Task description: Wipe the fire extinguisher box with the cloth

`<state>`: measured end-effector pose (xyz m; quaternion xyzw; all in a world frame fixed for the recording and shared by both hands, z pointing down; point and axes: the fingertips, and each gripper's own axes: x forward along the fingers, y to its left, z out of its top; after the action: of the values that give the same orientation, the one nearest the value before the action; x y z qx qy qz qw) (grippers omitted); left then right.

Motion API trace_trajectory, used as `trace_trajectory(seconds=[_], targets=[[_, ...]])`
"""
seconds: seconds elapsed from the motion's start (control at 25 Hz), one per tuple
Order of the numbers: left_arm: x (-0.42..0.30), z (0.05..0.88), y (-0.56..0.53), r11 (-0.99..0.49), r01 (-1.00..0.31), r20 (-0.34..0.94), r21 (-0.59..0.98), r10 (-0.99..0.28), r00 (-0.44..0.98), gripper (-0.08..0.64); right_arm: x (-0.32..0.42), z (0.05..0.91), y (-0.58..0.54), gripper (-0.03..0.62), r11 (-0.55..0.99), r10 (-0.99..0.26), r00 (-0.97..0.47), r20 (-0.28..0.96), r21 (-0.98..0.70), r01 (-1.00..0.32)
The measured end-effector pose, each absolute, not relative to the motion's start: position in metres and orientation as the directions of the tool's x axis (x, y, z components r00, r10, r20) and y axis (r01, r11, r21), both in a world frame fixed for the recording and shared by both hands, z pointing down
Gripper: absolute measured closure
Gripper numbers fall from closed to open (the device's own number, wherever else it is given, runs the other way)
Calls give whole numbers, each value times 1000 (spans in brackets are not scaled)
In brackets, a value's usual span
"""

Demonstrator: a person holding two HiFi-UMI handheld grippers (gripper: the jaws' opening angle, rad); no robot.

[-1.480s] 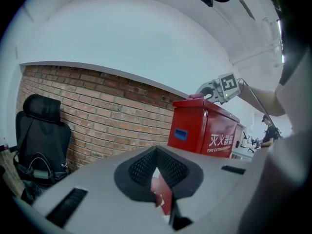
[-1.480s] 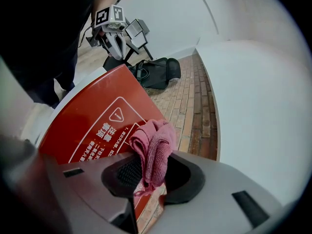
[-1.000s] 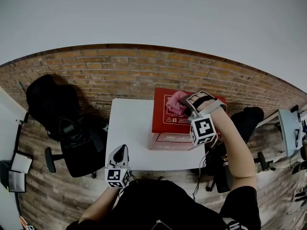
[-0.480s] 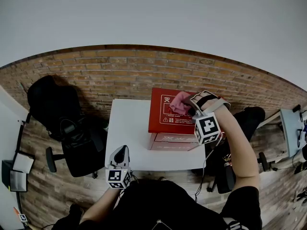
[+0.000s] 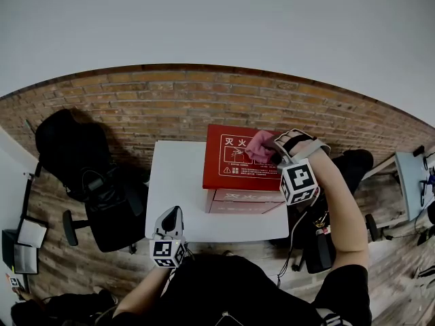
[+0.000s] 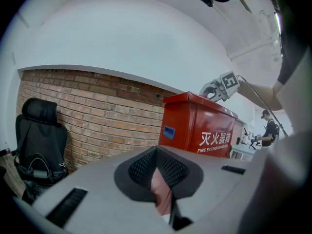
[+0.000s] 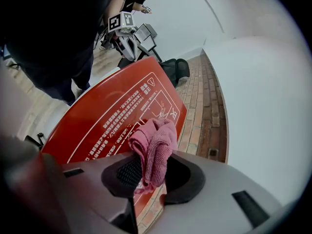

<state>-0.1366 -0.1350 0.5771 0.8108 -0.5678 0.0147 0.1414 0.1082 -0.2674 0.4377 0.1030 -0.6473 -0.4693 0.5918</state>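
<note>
A red fire extinguisher box [image 5: 238, 165] lies on the white table [image 5: 173, 189], its printed top face up. A bunched pink cloth [image 5: 259, 147] rests on the box's far right corner, and my right gripper [image 5: 270, 149] is shut on it. In the right gripper view the pink cloth [image 7: 155, 145] sticks out between the jaws over the red box [image 7: 112, 118]. My left gripper [image 5: 170, 217] hovers at the table's near edge, apart from the box. In the left gripper view its jaws stand shut with nothing between them, facing the red box [image 6: 202, 128].
A black office chair [image 5: 88, 175] stands left of the table, seen also as the chair [image 6: 36, 135] against a brick wall [image 6: 107, 111]. The brick-patterned floor [image 5: 170, 107] runs beyond the table. A desk with items [image 5: 411, 182] sits far right.
The right gripper with the cloth has slid a little to the right along the box's far edge. The box's top face shows more fully. The left gripper has not moved.
</note>
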Motion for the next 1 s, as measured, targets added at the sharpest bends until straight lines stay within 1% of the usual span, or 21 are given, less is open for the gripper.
trace_trajectory(seconds=[0.56, 1.0], targets=[[-110, 579, -142, -342, -915, 178, 212, -908, 381, 541, 142, 440, -266, 485, 559, -694, -257, 673, 728, 399], [-88, 578, -144, -377, -901, 174, 216, -893, 416, 541, 180, 439, -260, 483, 587, -698, -199, 688, 709, 392]])
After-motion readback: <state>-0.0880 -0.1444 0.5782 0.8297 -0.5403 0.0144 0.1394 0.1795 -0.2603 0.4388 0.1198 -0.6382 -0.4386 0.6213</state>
